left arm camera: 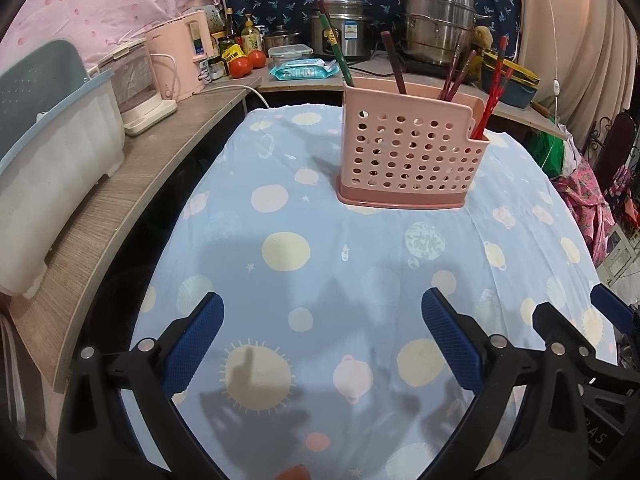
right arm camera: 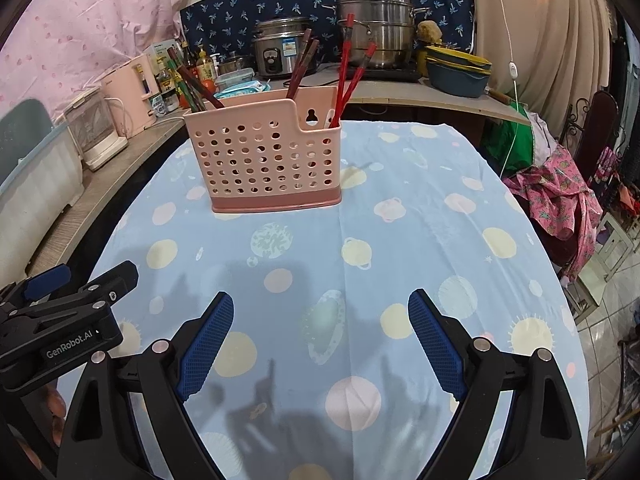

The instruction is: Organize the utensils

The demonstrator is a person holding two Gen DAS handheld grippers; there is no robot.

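The pink holder [left arm camera: 412,152] stood upright on the table [left arm camera: 360,264], near its far edge and toward the middle, on the blue cloth printed with suns and planets. Chopsticks [left arm camera: 494,88] stood in it, leaning at different angles: red ones in the low end compartment, dark brown ones further along, and a pair with green on it at the other end.

The left gripper [left arm camera: 322,320] hung over the near part of the table with its blue pads wide apart and nothing between them. The right gripper [right arm camera: 320,320] was likewise spread wide over bare cloth, holding nothing.

The left wrist view showed the holder's perforated front and its stepped right end, and, at the right edge, part of the right gripper beside it. It also showed more of the side counter [left arm camera: 132,184]: a white bin with a blue lid [left arm camera: 52,140], a pink kettle [left arm camera: 180,60], tomatoes [left arm camera: 240,66] and a pack of wipes [left arm camera: 304,70].

The right wrist view showed the holder from the other side, so that the keyhole slot [right arm camera: 311,117] in its back wall was visible above the low compartment. The left gripper's black body, marked GenRobot.AI, lay at the left edge. A stack of bowls [right arm camera: 458,70], a steamer pot [right arm camera: 374,24] and a rice cooker [right arm camera: 278,48] stood on the far counter, and tiled floor [right arm camera: 608,332] showed past the table's right edge.
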